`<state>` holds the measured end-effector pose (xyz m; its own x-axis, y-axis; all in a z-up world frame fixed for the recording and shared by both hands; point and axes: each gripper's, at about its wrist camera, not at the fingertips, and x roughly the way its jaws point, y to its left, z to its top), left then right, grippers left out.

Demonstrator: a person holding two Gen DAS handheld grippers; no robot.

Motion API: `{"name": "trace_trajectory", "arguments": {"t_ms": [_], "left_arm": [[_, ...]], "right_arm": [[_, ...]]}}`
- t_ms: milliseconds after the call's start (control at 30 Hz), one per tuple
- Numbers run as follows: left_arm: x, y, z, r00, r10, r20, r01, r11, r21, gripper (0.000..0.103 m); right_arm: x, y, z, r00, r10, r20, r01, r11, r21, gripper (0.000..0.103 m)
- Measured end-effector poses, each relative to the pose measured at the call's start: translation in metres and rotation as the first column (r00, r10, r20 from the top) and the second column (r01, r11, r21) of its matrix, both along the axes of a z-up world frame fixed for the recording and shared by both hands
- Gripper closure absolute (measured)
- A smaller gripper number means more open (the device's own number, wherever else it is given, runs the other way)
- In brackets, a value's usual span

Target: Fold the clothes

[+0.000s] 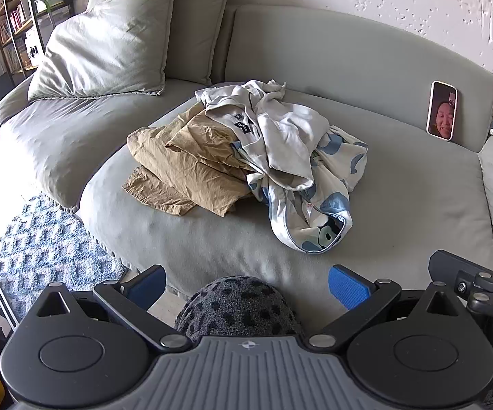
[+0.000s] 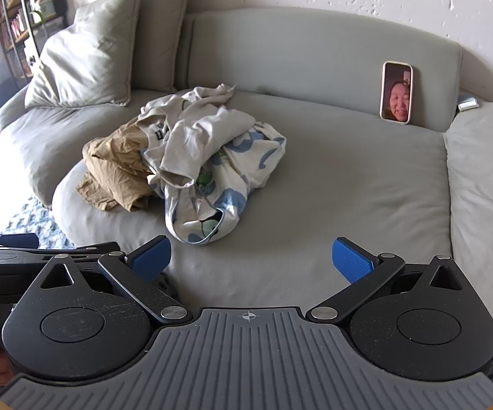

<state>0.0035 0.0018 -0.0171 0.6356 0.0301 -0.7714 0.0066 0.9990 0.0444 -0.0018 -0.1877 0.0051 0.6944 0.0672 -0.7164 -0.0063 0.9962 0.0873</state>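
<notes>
- Both the left tongs (image 1: 246, 285) and right tongs (image 2: 251, 259) were held wide open, empty.
- The clothes pile (image 1: 246, 157) was heaped on the sofa seat (image 1: 400, 188), well apart.
- Tangled garments might be lifted together.

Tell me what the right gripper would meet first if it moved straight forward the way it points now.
Probably the bare sofa seat cushion. The right gripper is open and aims right of the crumpled clothes pile, well below the phone leaning on the backrest. Depth is unclear.
</notes>
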Motion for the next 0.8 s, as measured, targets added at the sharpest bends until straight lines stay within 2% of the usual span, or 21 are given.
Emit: {"name": "trace_trajectory", "arguments": {"t_ms": [800], "left_arm": [[0.017, 0.027, -0.019, 0.998, 0.060, -0.023, -0.061, 0.998, -0.020, 0.001]], "right_arm": [[0.028, 0.024, -0.010, 1.000, 0.025, 0.015, -0.025, 0.999, -0.026, 0.000]]}}
